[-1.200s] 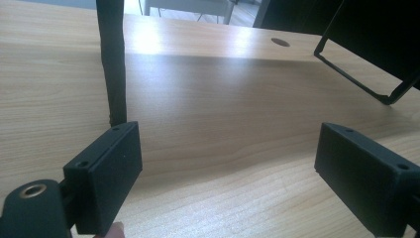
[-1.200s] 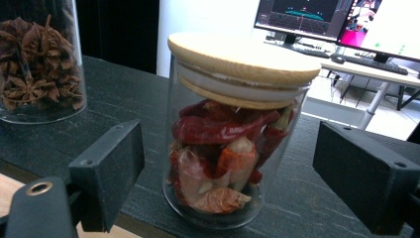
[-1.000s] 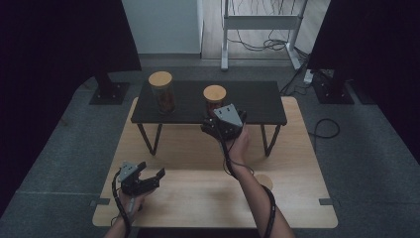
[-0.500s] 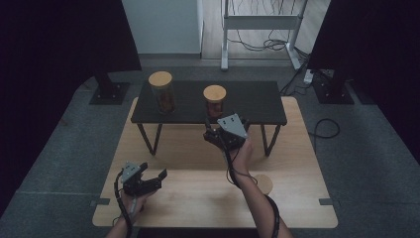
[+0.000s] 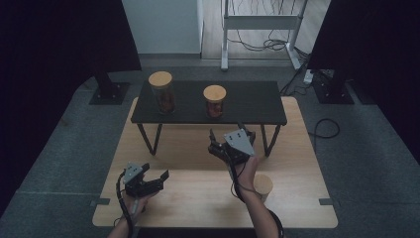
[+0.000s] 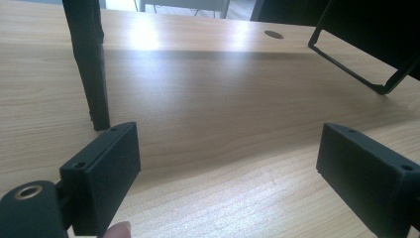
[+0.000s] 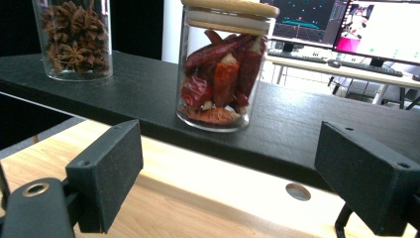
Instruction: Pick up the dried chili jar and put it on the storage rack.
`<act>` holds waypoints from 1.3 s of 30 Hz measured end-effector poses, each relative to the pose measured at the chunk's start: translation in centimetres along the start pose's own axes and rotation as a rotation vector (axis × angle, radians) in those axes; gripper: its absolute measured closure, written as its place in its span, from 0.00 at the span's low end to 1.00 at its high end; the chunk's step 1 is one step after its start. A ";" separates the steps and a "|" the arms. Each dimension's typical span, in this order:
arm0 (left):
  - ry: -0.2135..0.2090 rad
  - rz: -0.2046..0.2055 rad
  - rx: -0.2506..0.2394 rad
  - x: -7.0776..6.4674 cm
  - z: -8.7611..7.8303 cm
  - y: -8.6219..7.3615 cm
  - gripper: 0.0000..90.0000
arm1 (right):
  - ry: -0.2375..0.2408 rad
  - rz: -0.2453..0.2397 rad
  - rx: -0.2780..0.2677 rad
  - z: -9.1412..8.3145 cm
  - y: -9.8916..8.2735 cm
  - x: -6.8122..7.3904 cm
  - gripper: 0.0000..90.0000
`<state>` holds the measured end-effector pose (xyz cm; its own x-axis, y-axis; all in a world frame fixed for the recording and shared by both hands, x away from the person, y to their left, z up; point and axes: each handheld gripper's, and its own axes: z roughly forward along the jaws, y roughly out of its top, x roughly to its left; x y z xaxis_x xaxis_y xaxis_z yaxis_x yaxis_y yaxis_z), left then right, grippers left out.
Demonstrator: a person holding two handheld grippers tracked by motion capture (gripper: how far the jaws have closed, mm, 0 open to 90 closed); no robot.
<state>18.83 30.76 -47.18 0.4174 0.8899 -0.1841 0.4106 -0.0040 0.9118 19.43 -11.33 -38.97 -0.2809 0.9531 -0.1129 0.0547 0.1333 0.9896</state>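
Spanning grey carpet, pale wooden table [image 5: 198, 193], black shelf [image 5: 257, 106] bearing chilli jar [image 5: 214, 101], both tools gaping, empty.

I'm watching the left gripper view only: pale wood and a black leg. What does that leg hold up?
Observer: In the high view it holds up a low black shelf standing on the wooden table.
Visitor: Anything on it?
Observer: Two glass jars with wooden lids: a star anise jar at the left and a dried chilli jar to its right.
Visitor: And the other hand?
Observer: The right tool faces the dried chilli jar, with its jaws open and nothing between them.
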 end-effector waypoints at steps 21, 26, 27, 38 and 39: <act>0.001 0.006 0.010 -0.1 0.1 0.0 0.10 | 0.028 0.046 0.033 -3.3 -3.7 -0.1 0.12; 0.005 0.001 0.007 0.0 0.1 0.0 0.10 | 0.039 0.054 0.058 -3.5 -4.6 -0.2 0.12; 0.005 0.002 0.008 0.0 0.1 0.0 0.11 | 0.041 0.056 0.066 -3.5 -4.7 -0.2 0.12; 0.002 0.003 0.011 0.1 0.2 0.0 0.10 | 0.047 0.073 0.107 -3.4 -5.4 -0.9 0.11; 0.003 0.003 0.009 0.1 0.1 -0.1 0.10 | 0.047 0.072 0.109 -3.4 -5.4 -0.9 0.11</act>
<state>18.93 30.78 -47.28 0.4159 0.8913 -0.1804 0.4168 -0.0105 0.9089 16.13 -13.80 -43.96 -0.3171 0.9477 -0.0351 0.1792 0.0962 0.9791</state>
